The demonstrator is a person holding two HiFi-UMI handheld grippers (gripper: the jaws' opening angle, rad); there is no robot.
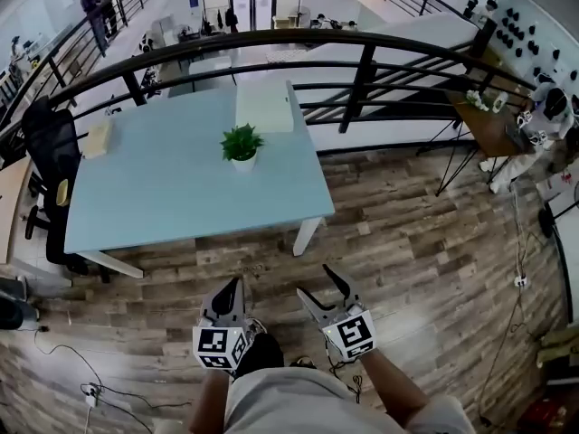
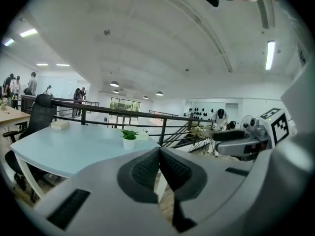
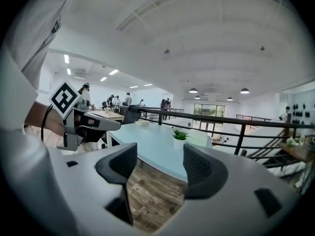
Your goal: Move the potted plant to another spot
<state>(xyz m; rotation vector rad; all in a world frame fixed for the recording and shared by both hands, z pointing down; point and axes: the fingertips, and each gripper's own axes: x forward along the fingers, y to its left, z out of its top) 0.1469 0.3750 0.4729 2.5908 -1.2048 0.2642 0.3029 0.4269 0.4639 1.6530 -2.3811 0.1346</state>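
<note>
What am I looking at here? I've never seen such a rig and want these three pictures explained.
A person holds a two-jaw gripper in each hand. One picture comes from a camera on their head, looking down; the other two from cameras riding on each gripper, looking along its jaws. The left gripper is shut, the right gripper open; neither holds anything. Ahead stands a pale blue table bearing a small potted plant, a white box and a tan box. Nothing is touched yet.
</note>
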